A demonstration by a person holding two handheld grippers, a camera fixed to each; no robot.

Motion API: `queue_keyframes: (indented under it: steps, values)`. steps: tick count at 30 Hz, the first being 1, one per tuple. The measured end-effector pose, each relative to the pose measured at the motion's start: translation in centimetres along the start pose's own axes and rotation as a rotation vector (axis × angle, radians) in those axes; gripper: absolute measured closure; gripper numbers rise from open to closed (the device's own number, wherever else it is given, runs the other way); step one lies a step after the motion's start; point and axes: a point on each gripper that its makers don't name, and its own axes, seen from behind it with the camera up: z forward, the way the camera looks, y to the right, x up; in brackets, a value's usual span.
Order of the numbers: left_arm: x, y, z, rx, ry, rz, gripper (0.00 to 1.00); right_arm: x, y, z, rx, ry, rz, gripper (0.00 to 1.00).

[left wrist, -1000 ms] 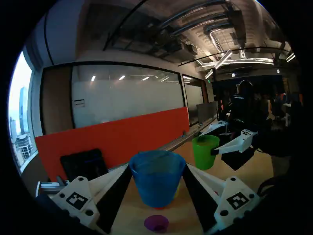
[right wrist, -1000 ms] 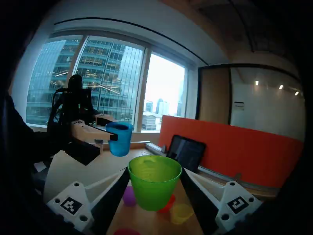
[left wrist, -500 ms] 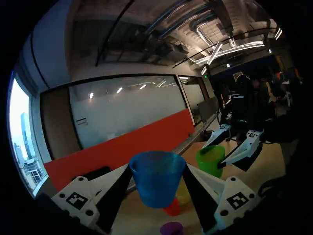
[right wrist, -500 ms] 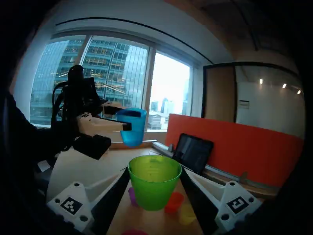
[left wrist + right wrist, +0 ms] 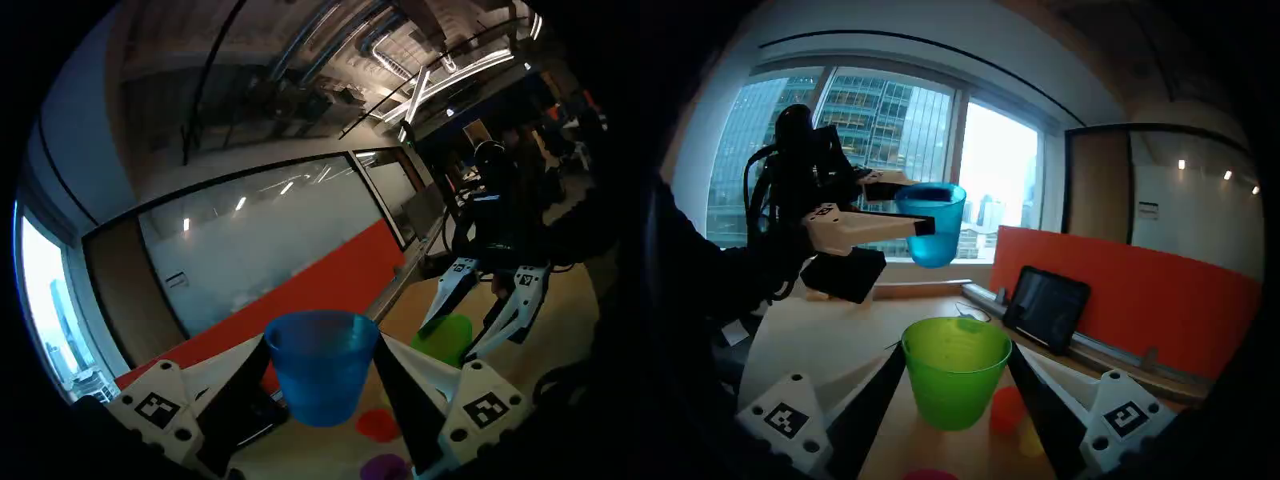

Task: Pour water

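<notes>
A blue cup (image 5: 322, 376) sits between the fingers of my left gripper (image 5: 322, 352), which is shut on it. In the right gripper view the blue cup (image 5: 932, 228) hangs roughly upright in the air, above and slightly left of the green cup (image 5: 954, 376). My right gripper (image 5: 956, 360) is shut on the green cup, low over the wooden table (image 5: 816, 336). The left gripper view shows the green cup (image 5: 444, 340) lower right, with the right gripper (image 5: 450, 336) shut on it. I cannot see water in either cup.
Small cups stand on the table under the grippers: orange (image 5: 1006, 408), yellow (image 5: 1030, 440) and purple (image 5: 386, 466). A dark tablet (image 5: 1048, 308) leans against an orange partition (image 5: 1136, 304) along the table's far edge. Windows lie behind the left gripper.
The left gripper has lifted the blue cup and brought it closer, above the green cup. Its view has tipped up and rolled. The green cup has stayed about where it was.
</notes>
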Motion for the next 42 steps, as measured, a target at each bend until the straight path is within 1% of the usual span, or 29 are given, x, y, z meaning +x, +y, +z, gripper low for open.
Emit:
queue_keyframes:
  steps: [9, 14, 21, 29, 42]
  values:
    - [1.6, -0.8, 0.1, 0.023, 0.011, 0.087, 0.13, -0.1, -1.2, 0.5, 0.024, -0.001, -0.009, 0.07]
    - [2.2, -0.9, 0.2, 0.026, 0.01, 0.139, 0.13, 0.0, -1.7, 0.9, 0.037, 0.003, -0.012, 0.07]
    - [2.7, -0.8, 0.1, 0.035, -0.003, 0.233, 0.13, 0.2, -2.3, 1.4, 0.049, 0.009, -0.009, 0.07]
    - [3.3, -0.9, 0.2, 0.041, -0.017, 0.316, 0.13, 0.1, -2.4, 1.4, 0.056, 0.015, -0.006, 0.07]
    - [4.2, -0.9, 0.9, 0.046, -0.018, 0.405, 0.13, -0.4, -2.5, 1.7, 0.073, 0.017, 0.005, 0.07]
